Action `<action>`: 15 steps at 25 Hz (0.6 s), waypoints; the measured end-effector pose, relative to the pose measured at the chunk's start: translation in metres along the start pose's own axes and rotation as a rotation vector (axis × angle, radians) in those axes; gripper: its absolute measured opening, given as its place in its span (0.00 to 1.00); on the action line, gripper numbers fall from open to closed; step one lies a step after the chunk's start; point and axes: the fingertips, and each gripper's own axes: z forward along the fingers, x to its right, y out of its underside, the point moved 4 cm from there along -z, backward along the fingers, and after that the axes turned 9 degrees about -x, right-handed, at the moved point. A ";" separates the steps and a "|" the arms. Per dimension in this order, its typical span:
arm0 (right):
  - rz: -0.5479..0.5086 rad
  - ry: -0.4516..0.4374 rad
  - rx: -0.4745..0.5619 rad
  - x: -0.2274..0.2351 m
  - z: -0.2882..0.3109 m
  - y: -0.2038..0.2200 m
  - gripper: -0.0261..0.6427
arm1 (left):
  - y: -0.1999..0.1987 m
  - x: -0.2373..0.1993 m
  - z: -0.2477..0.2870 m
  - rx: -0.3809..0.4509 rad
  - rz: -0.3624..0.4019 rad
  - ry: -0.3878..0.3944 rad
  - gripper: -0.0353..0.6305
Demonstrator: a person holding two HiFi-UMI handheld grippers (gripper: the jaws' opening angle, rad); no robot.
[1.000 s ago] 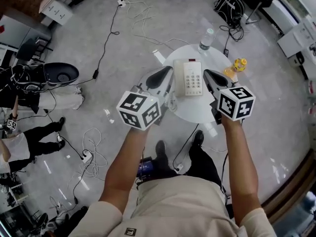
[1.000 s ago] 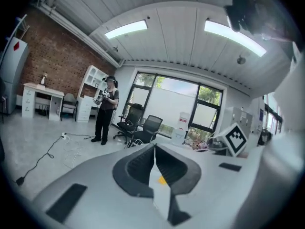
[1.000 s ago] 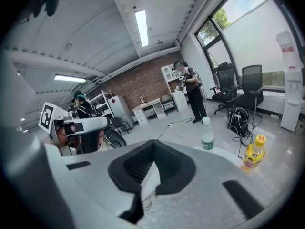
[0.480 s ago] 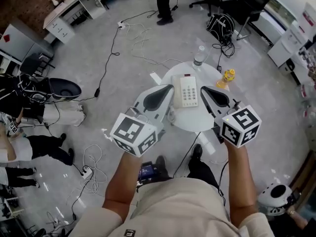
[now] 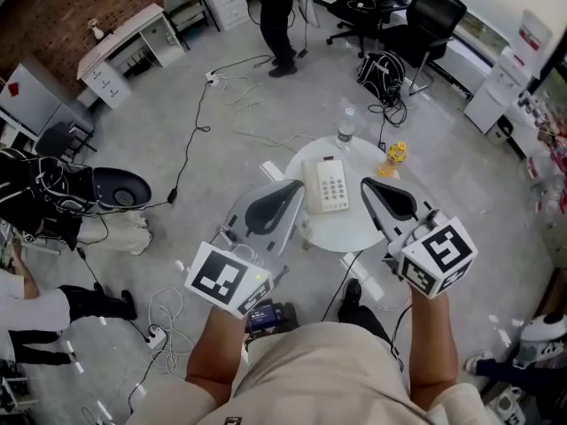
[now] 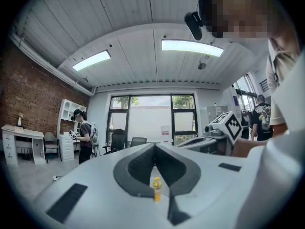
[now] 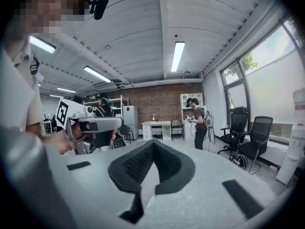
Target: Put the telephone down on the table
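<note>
The white telephone [image 5: 330, 186] lies flat on the small round white table [image 5: 354, 227], keypad up, far below both grippers. My left gripper [image 5: 297, 189] is held high to the phone's left, jaws shut and empty. My right gripper [image 5: 366, 184] hangs to its right, also shut with nothing in it. In the left gripper view the shut jaws [image 6: 154, 149] point level across the room, and the right gripper's marker cube [image 6: 229, 124] shows beside them. The right gripper view has its shut jaws [image 7: 153, 144] facing a brick wall, with the left gripper [image 7: 90, 125] at the left.
A water bottle [image 5: 345, 125] and a yellow bottle [image 5: 396, 156] stand at the table's far rim. Cables [image 5: 190, 122] trail over the floor. A black bag [image 5: 381, 67] and office chairs [image 5: 434, 16] stand beyond. A person [image 5: 276, 11] stands at the back.
Both grippers have risen well above the table, staying shut and empty. The telephone has not moved; it and the table look smaller and farther below.
</note>
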 end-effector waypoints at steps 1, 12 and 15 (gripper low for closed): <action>-0.007 0.001 0.004 -0.005 -0.004 -0.003 0.02 | -0.003 0.002 -0.006 0.008 0.005 0.000 0.06; -0.070 0.012 0.041 -0.054 -0.034 -0.028 0.02 | -0.014 0.006 -0.062 0.049 0.040 -0.009 0.06; -0.080 0.006 0.037 -0.063 -0.030 -0.032 0.02 | -0.015 -0.001 -0.072 0.054 0.037 -0.020 0.06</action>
